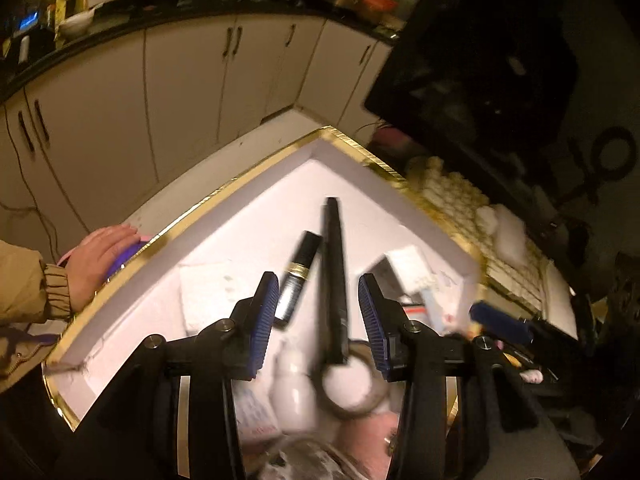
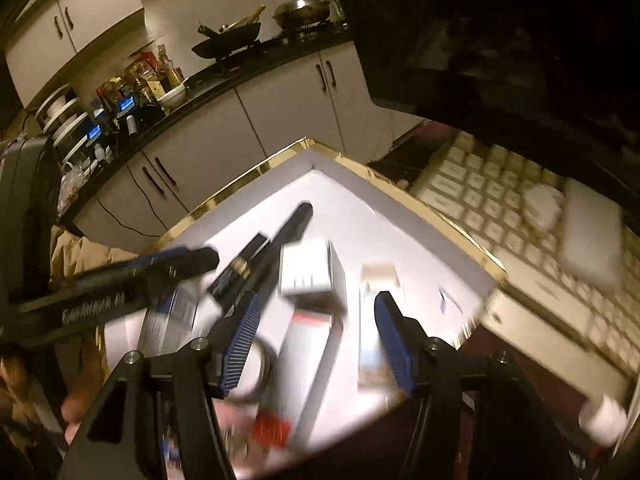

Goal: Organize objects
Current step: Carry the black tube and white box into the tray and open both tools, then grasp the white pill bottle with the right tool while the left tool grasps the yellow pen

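Clutter fills a white box with a gold rim (image 1: 236, 182), and the left wrist view looks straight down into it: the left hand-held gripper (image 1: 318, 322) hangs over the contents with its blue pads apart and nothing between them. Directly under the gap lie a long black pen-like stick (image 1: 334, 276) and, just beside it, a black tube with a gold band (image 1: 298, 274); lower down sit a small white bottle (image 1: 294, 384) and a roll of tape (image 1: 352, 384), both blurred. A bare hand (image 1: 100, 260) in a tan sleeve rests on the box's outer edge at the left. From the right wrist view, the right hand-held gripper (image 2: 320, 344) also stands open and empty, above a red and white carton (image 2: 304, 364) and a small white box (image 2: 306, 268), with a narrow pale pack (image 2: 374, 320) near its right pad. The other gripper's arm reaches in from the left, and a pale keyboard (image 2: 500, 216) lies on the bench just outside the box. I judge the sorting only partly done, since the items lie loose at mixed angles. The main risk is the two grippers colliding, as both work in the same box close together. Closing the left pads here could also catch stick and tube at once, because they lie nearly touching, and the heavy blur suggests quick motion that could knock the light cartons askew.
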Demonstrator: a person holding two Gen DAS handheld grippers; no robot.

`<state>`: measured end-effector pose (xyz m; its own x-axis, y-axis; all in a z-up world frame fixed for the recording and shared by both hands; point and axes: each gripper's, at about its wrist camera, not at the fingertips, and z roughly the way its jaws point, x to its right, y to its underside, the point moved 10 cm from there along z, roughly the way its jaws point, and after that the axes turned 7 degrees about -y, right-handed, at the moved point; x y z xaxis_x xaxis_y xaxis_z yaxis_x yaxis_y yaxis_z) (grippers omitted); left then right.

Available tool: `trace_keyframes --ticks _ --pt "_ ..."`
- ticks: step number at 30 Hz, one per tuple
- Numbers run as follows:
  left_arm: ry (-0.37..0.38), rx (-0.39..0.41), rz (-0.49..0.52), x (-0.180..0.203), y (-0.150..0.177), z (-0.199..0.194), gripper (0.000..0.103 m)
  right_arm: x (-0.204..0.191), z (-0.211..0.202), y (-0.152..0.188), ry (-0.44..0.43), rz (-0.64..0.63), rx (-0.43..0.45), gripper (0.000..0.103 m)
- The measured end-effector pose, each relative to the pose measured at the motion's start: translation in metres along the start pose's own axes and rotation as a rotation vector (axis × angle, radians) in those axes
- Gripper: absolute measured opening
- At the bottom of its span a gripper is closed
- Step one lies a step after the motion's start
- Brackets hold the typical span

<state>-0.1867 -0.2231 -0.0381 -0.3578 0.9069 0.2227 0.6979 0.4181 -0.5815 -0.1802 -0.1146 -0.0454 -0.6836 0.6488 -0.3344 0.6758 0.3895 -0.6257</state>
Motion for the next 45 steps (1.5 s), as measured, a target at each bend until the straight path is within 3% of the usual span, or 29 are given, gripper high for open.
trace_keyframes --ticks 4,5,11,14,19,21,28,31,37,45 --pt "0.044 0.065 0.009 0.017 0.006 -0.026 0.042 -0.004 -0.027 0.017 0.028 -0.04 0.018 0.06" --pt "0.065 0.068 0.013 0.022 0.009 -0.032 0.048 -0.004 -0.035 0.02 0.032 -0.039 0.03 0.06" --pt "0.132 0.09 0.075 0.06 0.038 -0.061 0.052 0.008 -0.087 0.054 -0.005 0.077 0.151 0.06" --pt "0.161 0.068 0.112 0.08 0.061 -0.063 0.052 0.017 -0.096 0.088 -0.029 0.141 0.163 0.06" --pt "0.155 -0.006 0.227 0.118 0.094 -0.046 0.052 0.047 -0.1 0.145 0.077 0.176 0.104 0.06" --pt "0.154 -0.023 0.258 0.132 0.101 -0.041 0.052 0.058 -0.108 0.155 0.08 0.215 0.106 0.06" --pt "0.173 -0.063 0.283 0.152 0.111 -0.028 0.052 0.101 -0.133 0.152 0.189 0.287 0.167 0.06" --pt "0.173 -0.07 0.285 0.153 0.111 -0.025 0.052 0.119 -0.131 0.15 0.296 0.282 0.141 0.06" --pt "0.176 -0.08 0.319 0.159 0.112 -0.02 0.052 0.14 -0.123 0.144 0.389 0.284 0.105 0.06" --pt "0.186 -0.111 0.332 0.167 0.106 -0.01 0.052 0.15 -0.108 0.144 0.406 0.285 0.068 0.061"
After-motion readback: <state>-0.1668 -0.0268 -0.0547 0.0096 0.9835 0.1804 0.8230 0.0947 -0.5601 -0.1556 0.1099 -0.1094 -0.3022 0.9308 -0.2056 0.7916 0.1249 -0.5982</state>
